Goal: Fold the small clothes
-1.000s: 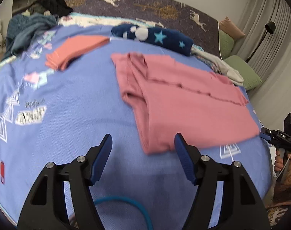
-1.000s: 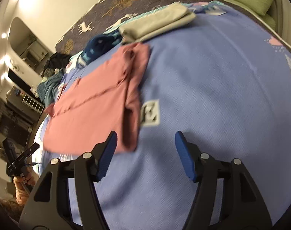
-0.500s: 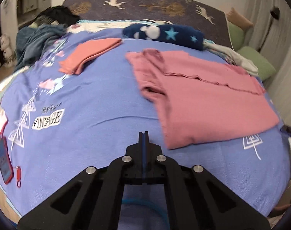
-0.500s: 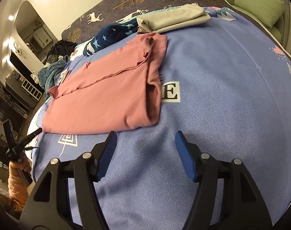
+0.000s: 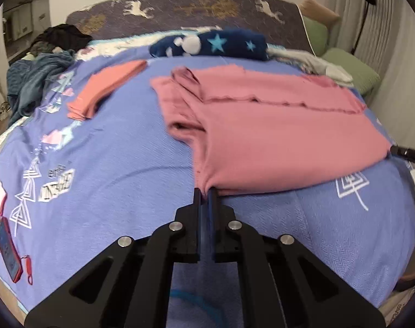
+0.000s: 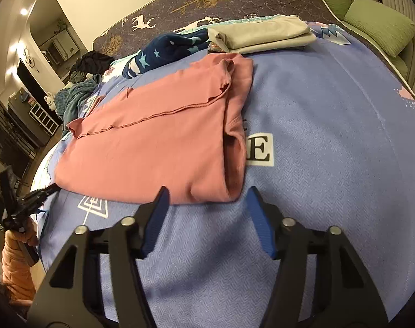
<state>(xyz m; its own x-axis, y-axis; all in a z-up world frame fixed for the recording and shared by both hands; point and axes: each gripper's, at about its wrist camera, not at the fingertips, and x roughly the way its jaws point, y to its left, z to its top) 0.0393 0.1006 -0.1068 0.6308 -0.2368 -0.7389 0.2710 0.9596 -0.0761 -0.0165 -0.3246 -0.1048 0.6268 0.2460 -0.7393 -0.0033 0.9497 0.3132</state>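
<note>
A pink shirt (image 5: 275,134) lies partly folded on the blue bedspread (image 5: 111,164), with one sleeve folded over its back. My left gripper (image 5: 205,192) is shut on the shirt's near bottom corner. In the right wrist view the same shirt (image 6: 152,147) lies ahead. My right gripper (image 6: 207,199) is open, its fingertips at the shirt's other near corner, with no cloth between them. The left gripper (image 6: 43,192) shows at the far left of that view.
A folded orange garment (image 5: 103,90) lies to the left, a navy star-print item (image 5: 210,45) at the back, a folded beige garment (image 6: 262,34) at the back right. A teal cloth heap (image 5: 35,79) lies far left. A red phone (image 5: 8,251) sits near the bed's left edge. Green pillows (image 6: 382,24) line the right.
My left gripper shut, then moved forward and clamped the shirt's near corner. My right gripper moved up to the shirt's other near corner and stayed open.
</note>
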